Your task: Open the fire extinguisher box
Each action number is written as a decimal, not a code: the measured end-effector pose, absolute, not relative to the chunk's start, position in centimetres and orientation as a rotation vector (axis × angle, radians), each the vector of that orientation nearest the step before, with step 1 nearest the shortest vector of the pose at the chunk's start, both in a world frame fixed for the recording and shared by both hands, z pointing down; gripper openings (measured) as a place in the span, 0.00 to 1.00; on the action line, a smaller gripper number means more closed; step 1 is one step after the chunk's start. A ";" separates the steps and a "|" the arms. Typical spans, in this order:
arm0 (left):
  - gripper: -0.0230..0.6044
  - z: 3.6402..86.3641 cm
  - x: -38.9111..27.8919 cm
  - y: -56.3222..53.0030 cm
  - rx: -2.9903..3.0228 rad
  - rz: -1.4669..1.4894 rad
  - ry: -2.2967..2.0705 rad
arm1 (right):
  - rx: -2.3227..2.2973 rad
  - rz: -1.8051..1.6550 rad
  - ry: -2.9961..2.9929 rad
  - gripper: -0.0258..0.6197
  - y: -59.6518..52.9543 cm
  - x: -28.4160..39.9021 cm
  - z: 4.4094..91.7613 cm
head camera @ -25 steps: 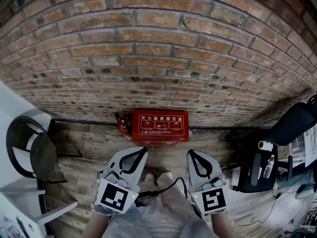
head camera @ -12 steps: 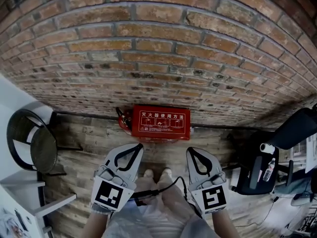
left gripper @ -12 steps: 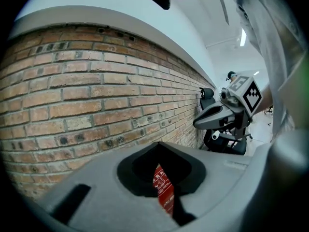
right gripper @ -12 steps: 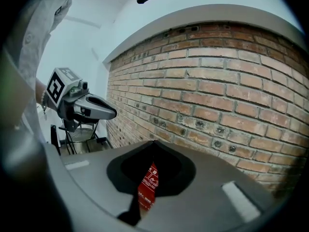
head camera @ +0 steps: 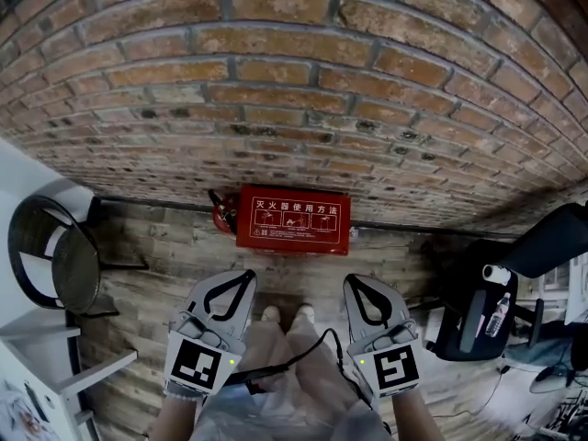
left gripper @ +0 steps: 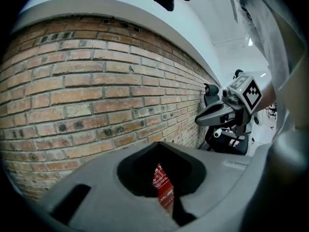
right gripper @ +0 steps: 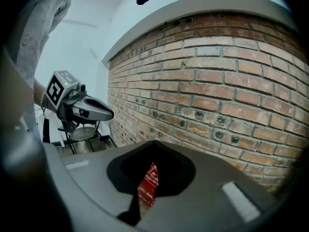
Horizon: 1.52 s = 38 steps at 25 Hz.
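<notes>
A red fire extinguisher box (head camera: 292, 220) with white print on its lid stands shut on the wooden floor against the brick wall (head camera: 294, 90). A red extinguisher part pokes out at its left end. My left gripper (head camera: 246, 276) and right gripper (head camera: 352, 281) hang side by side short of the box, both pointing at it, both shut and holding nothing. Through the slit of the left jaws I see a strip of the box (left gripper: 163, 187), and likewise through the right jaws (right gripper: 148, 185). Each gripper view shows the other gripper, the right one (left gripper: 198, 122) and the left one (right gripper: 111, 114).
A black round stool (head camera: 50, 265) and a white shelf unit (head camera: 64, 375) stand at the left. A black office chair (head camera: 542, 237) and a bottle (head camera: 499, 309) are at the right. The person's shoes (head camera: 283, 315) and a black cable (head camera: 303, 349) lie between the grippers.
The box has slid lower and a little left in the head view, and the wall fills more of it. Both grippers sit slightly lower and stay shut.
</notes>
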<state>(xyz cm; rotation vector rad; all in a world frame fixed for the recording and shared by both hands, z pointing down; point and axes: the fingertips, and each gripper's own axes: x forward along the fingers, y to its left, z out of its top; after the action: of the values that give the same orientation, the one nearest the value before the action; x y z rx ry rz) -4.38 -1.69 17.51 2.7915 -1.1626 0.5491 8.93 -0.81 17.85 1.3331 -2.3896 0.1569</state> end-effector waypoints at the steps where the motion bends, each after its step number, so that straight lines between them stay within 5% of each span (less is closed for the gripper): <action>1: 0.03 17.9 -4.2 -1.6 2.794 0.562 -1.158 | 1.322 0.164 -2.391 0.05 -0.8 9.0 18.3; 38: 0.03 38.9 -2.0 -3.8 2.703 0.678 -1.155 | 1.069 0.415 -2.433 0.05 -2.9 7.0 42.3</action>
<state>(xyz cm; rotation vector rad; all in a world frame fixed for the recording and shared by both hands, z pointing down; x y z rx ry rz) -2.03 -3.78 38.90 2.7032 -1.1551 0.6778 7.04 -2.90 42.26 1.0690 -2.4327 0.4145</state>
